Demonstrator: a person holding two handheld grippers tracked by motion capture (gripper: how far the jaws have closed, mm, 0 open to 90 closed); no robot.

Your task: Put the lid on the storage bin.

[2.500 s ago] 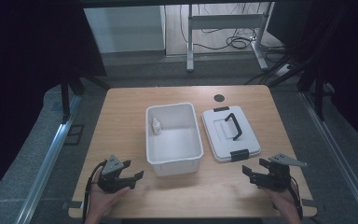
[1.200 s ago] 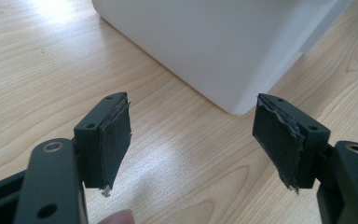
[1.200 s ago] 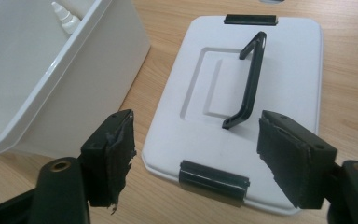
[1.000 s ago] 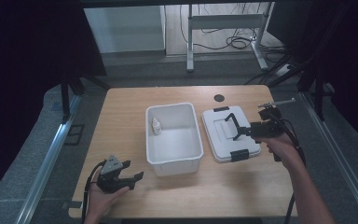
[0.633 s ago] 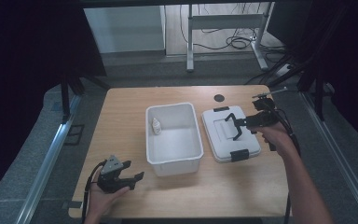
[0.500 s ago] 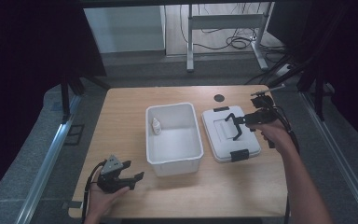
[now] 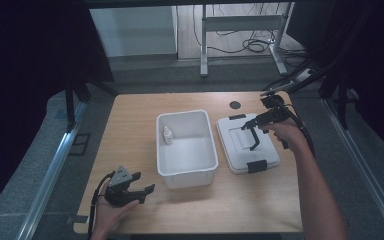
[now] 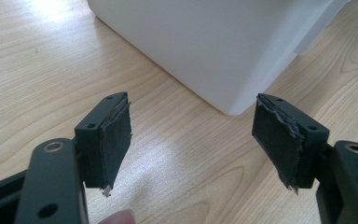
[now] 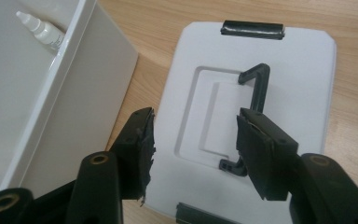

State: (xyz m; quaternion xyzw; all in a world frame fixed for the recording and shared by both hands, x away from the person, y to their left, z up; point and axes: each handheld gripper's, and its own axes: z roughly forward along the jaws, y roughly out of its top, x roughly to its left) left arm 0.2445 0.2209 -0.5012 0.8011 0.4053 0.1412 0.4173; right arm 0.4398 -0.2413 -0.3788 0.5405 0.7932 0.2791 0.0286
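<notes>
A white open bin [image 7: 202, 167] stands mid-table with a small white dropper bottle [image 7: 167, 135] lying in its far left corner. To its right lies the white lid [image 7: 270, 152], flat, with a black handle [image 7: 254, 142] and black clasps at both ends. My right gripper [image 7: 248, 125] hovers open over the lid; in the right gripper view its jaws [image 9: 196, 149] straddle the lid [image 9: 298, 79] near the handle [image 9: 257, 88], with the bin [image 9: 74, 88] and bottle [image 9: 42, 29] at left. My left gripper [image 7: 142, 191] rests open near the front left, facing the bin's corner [image 8: 214, 51].
A dark round mark [image 7: 235, 105] sits on the wooden table [image 7: 130, 130] behind the lid. Bare wood lies left of the bin and along the front edge. Metal rails flank the table, and cables and a desk frame lie beyond it.
My right gripper has travelled from the front right corner forward and left to above the lid. The left gripper, bin, bottle and lid have stayed put.
</notes>
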